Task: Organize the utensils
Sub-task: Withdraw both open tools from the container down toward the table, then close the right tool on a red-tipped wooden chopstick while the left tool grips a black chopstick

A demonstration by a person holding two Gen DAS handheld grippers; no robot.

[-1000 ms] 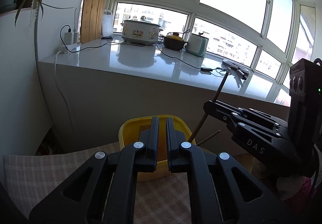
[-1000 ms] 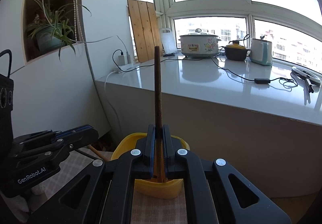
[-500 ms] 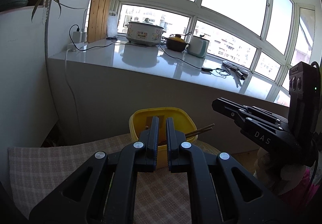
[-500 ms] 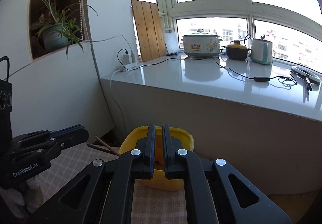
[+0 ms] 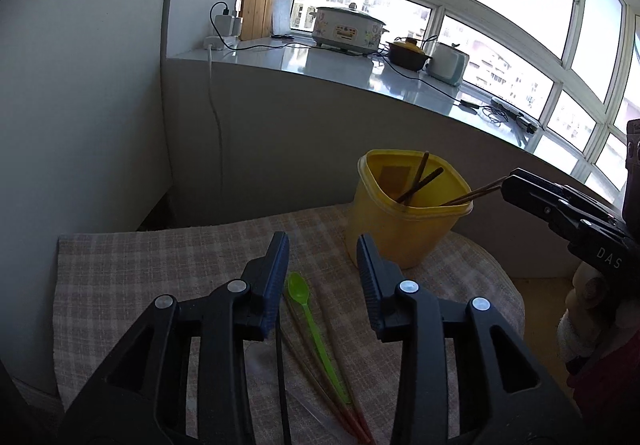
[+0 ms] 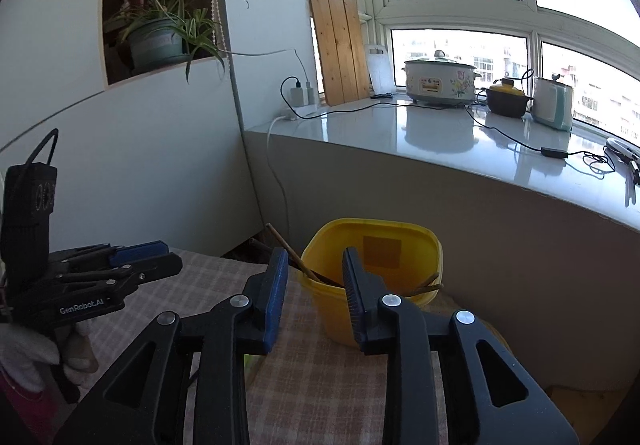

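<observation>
1. Left wrist view: the left hand-held gripper (image 5: pixel 322 277) is wide open and holds nothing. It hangs low over the checked cloth (image 5: pixel 152 265) on the tabletop, just in front of the yellow cup (image 5: pixel 404 229).
2. A green spoon (image 5: pixel 310 315) lies on the cloth between the two fingers, near the front of the yellow cup. Two chopsticks (image 5: pixel 340 397) lie right beside the spoon.
3. More chopsticks (image 5: pixel 420 179) lean inside the yellow cup. The right hand-held gripper (image 5: pixel 560 205) shows to the right of the cup.
4. I think the step now is picking up the green spoon. The next move is to go lower, close on the handle, then carry it to the yellow cup.
5. Right wrist view: the right hand-held gripper (image 6: pixel 314 293) is wide open and empty, right in front of the yellow cup (image 6: pixel 376 309). Brown sticks (image 6: pixel 288 249) poke out over the cup's rim.
6. What changed: one second ago the right hand-held gripper pinched a chopstick standing up over the cup. Now that stick is gone from its fingers. Both hand-held grippers were shut before, and both are open now. The left one has tipped down toward the spoon.
</observation>
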